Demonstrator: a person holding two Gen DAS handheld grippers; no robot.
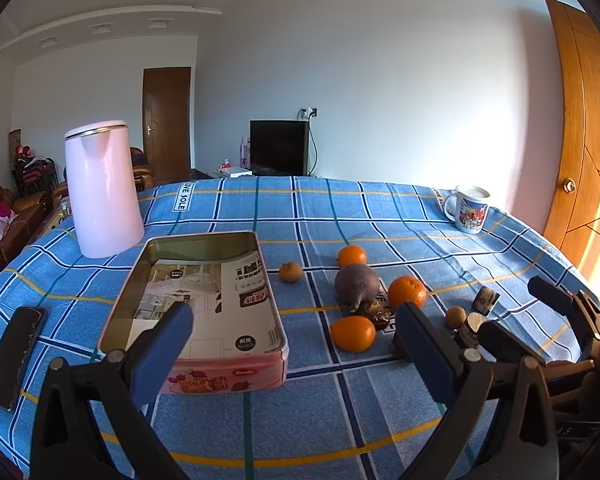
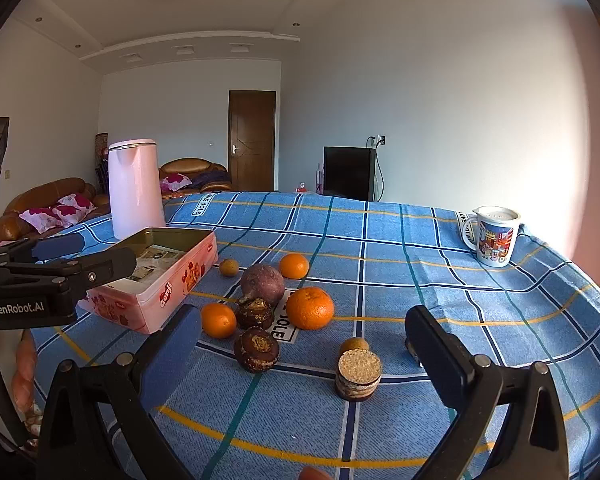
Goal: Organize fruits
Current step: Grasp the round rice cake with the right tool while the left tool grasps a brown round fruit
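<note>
Both tools spread wide, nothing held: left tool (image 1: 296,332) hovering over near end of pink tin (image 1: 204,300), right tool (image 2: 304,344) just behind cut dark piece (image 2: 358,374) on blue checked tabletop (image 2: 460,280). Fruits loose on cloth right of tin, none inside yet: three oranges (image 2: 310,307), purple round fruit (image 2: 262,282), small tan fruits (image 2: 229,267), dark wrinkled ones (image 2: 256,349), clustered close, some touching. Risk judged: round fruit rolling off when nudged, neighbour bumped during pinch, tools clashing near tin; tin's long axis running away from left camera toward kettle (image 1: 102,190), open side up.
</note>
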